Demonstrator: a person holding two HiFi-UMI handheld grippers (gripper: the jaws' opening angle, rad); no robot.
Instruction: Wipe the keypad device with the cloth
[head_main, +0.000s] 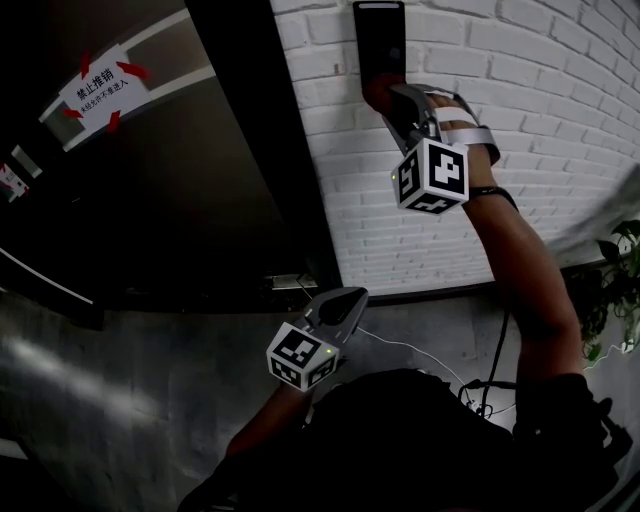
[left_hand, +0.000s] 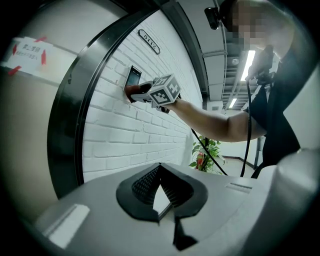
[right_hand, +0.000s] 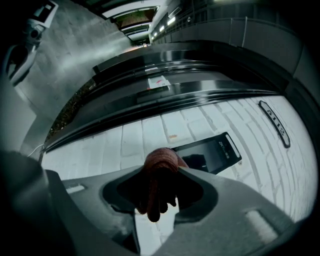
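Observation:
The keypad device (head_main: 379, 40) is a black panel fixed on the white brick wall; it also shows as a black panel (right_hand: 210, 152) in the right gripper view and small (left_hand: 132, 78) in the left gripper view. My right gripper (head_main: 390, 105) is shut on a reddish-brown cloth (right_hand: 159, 175), whose wad (head_main: 378, 93) presses against the panel's lower end. In the left gripper view that cloth (left_hand: 131, 90) touches the wall-mounted panel. My left gripper (head_main: 340, 305) hangs low near the door frame, shut with nothing in it (left_hand: 159, 187).
A dark door (head_main: 150, 180) with a taped paper notice (head_main: 98, 88) stands left of the brick wall (head_main: 520, 180). A potted plant (head_main: 615, 290) stands at right. A white cable (head_main: 420, 355) trails on the grey floor.

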